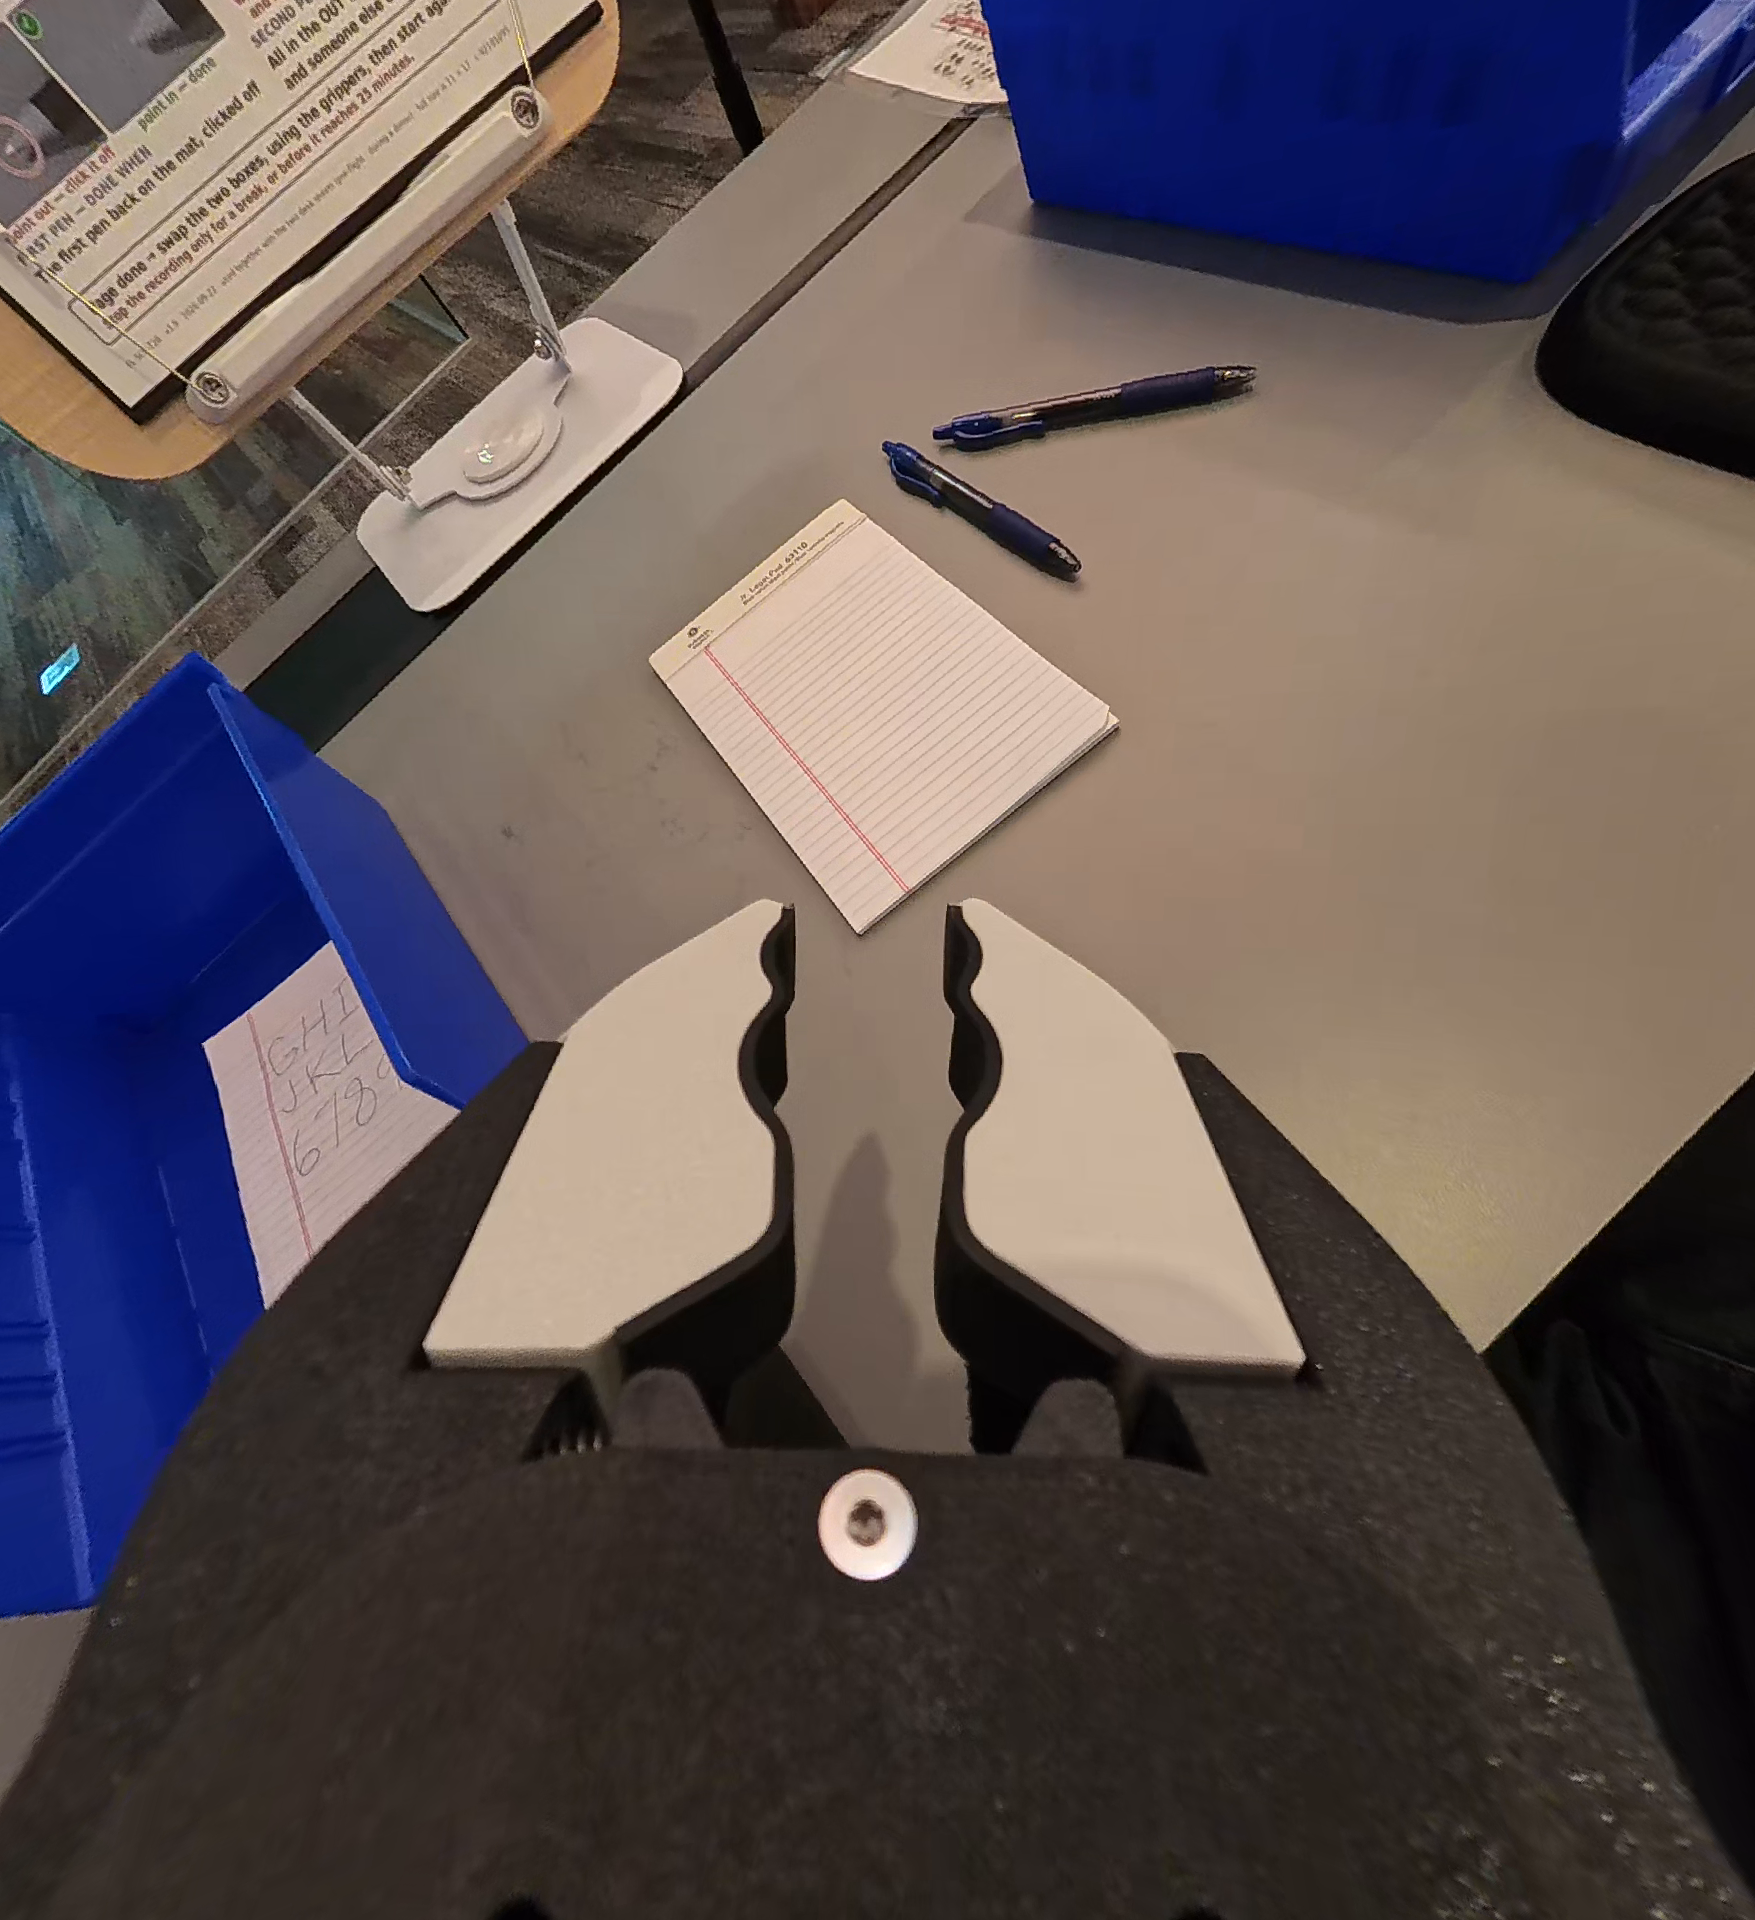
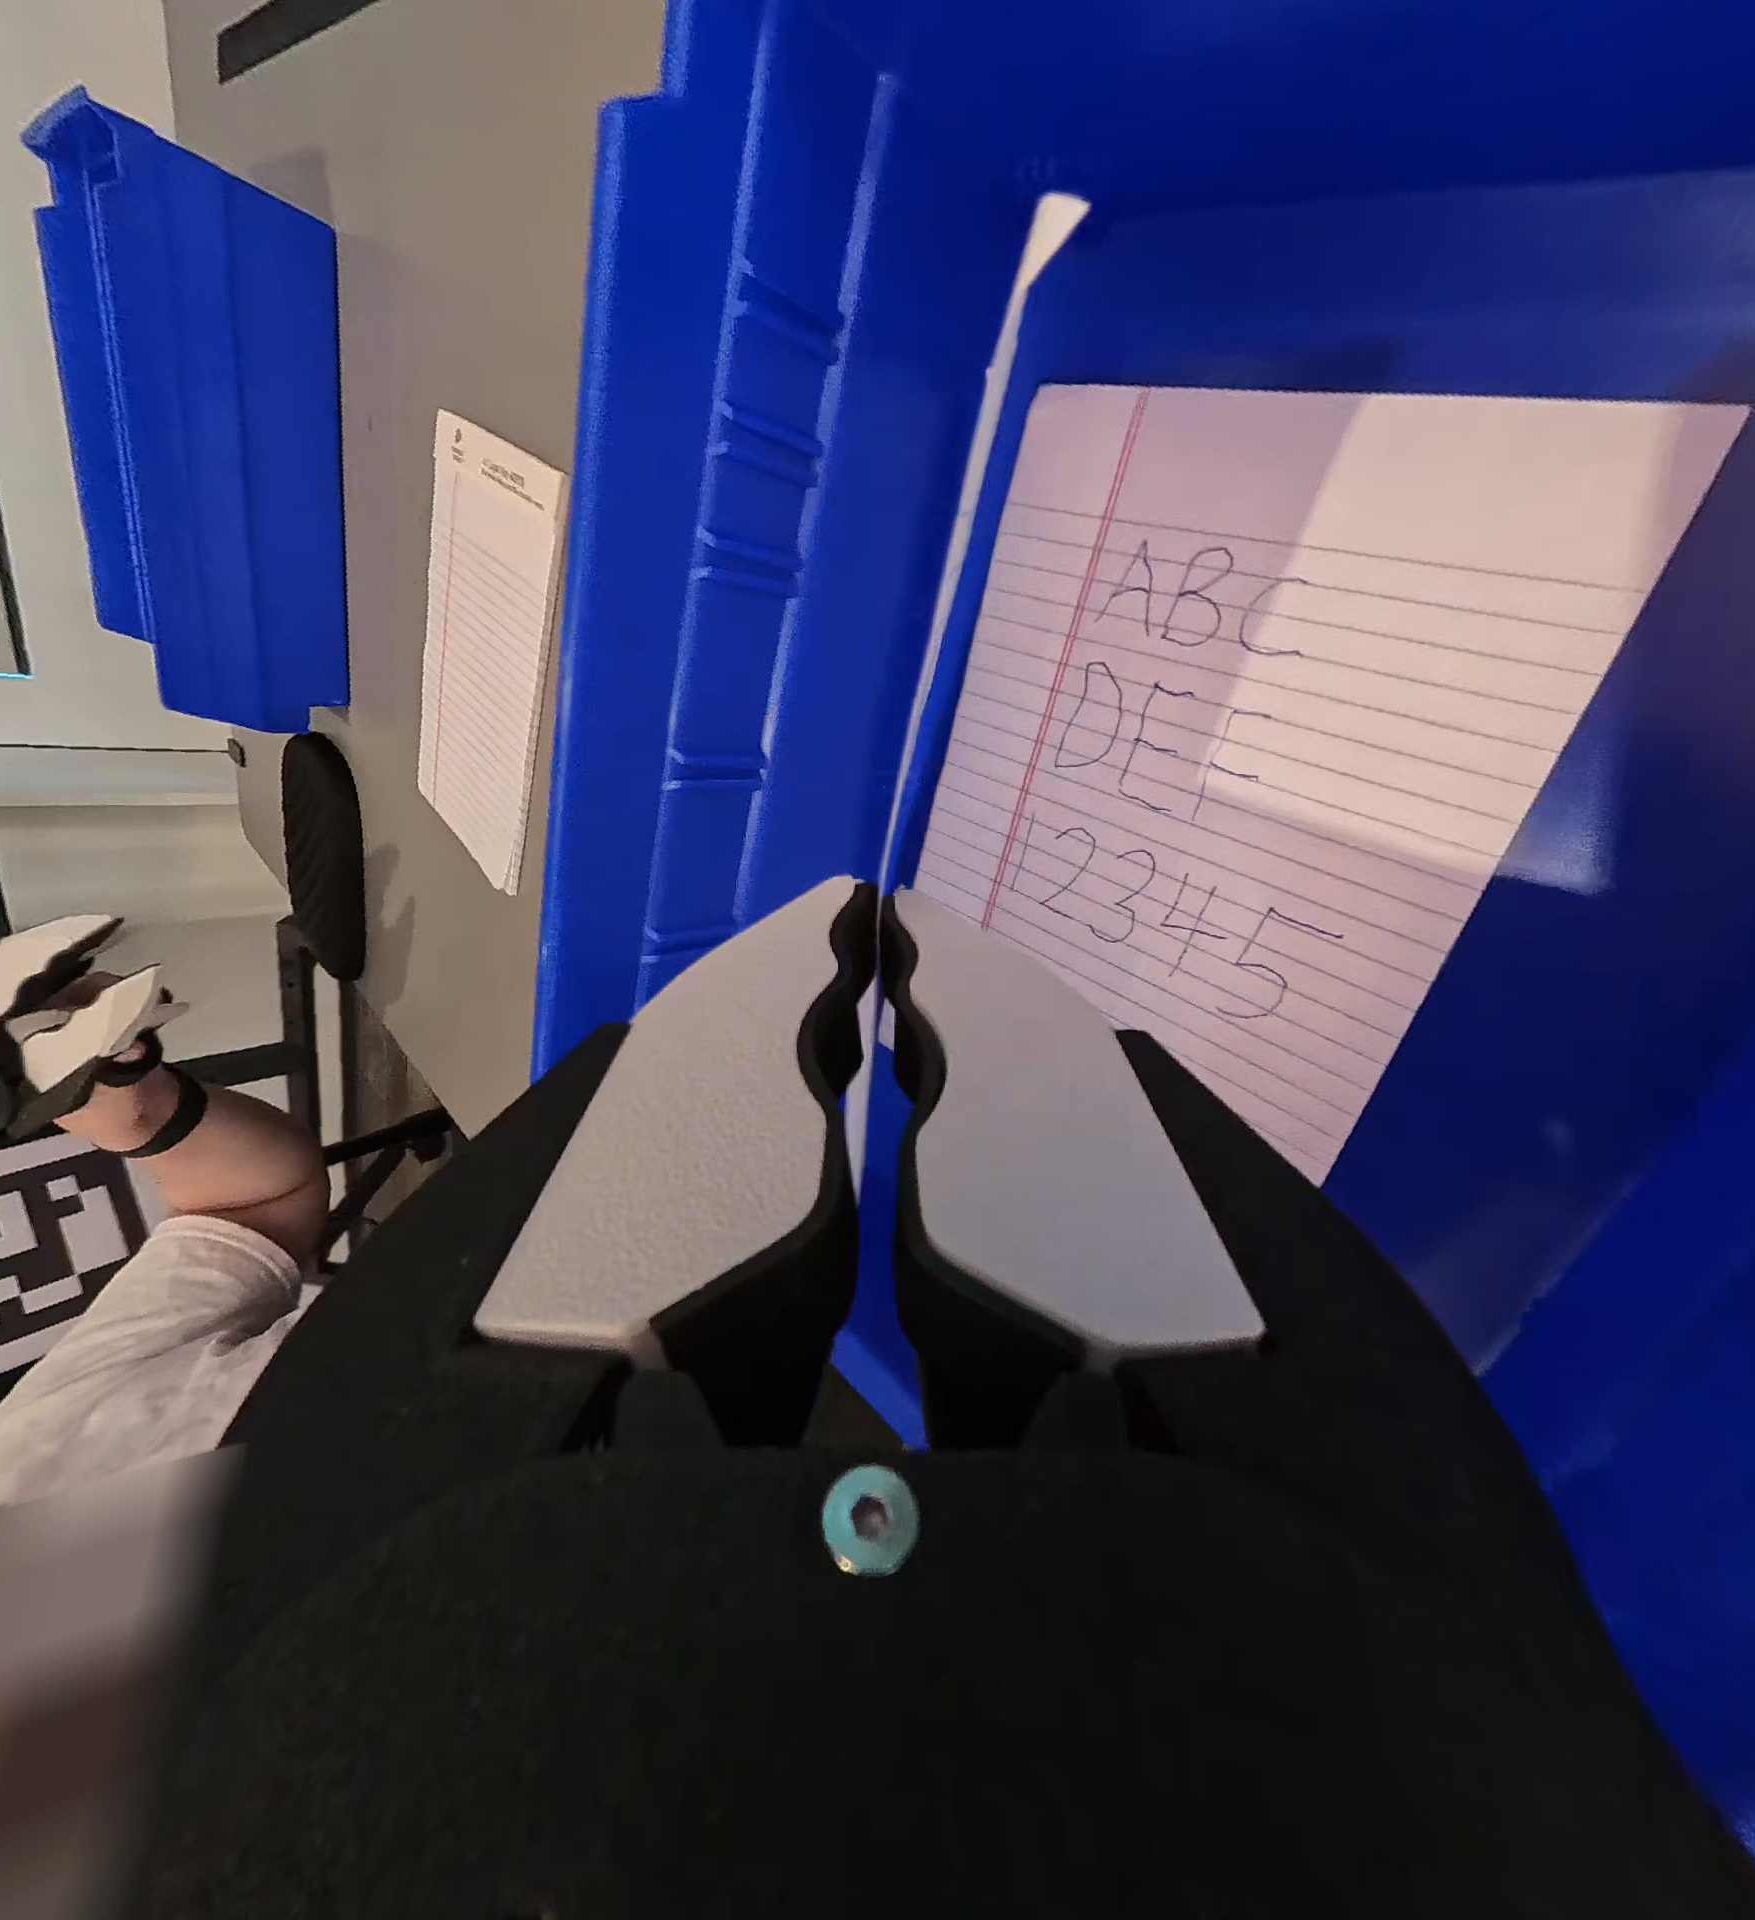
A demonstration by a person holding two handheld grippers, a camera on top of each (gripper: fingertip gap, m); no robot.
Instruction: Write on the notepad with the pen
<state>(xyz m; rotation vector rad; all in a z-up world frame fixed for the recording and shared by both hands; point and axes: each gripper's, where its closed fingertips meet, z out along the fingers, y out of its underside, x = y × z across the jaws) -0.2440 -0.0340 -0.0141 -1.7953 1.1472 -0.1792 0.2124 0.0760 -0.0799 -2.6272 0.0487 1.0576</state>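
Left gripper (image 1: 868, 914) open, empty, above the grey desk (image 1: 1372, 831). Notepad (image 1: 883, 717) just ahead of its tips, top page blank, small printed header. Two blue pens (image 1: 982, 506) (image 1: 1096, 394) beyond the pad, apart from it. Right gripper (image 2: 878, 904) pinched on a thin white sheet (image 2: 966, 540) edge-on inside a blue bin (image 2: 1475, 260); handwritten lined page (image 2: 1299, 748) ahead-right.

Notepad (image 1: 883, 717) lying flat mid-counter (image 1: 1372, 883), two pens (image 1: 982, 507) just beyond it, document stand (image 1: 499, 457) behind left at the edge, one bin (image 1: 125, 1039) near left holding a written sheet (image 1: 301, 1112), another bin (image 1: 1320, 114) far right
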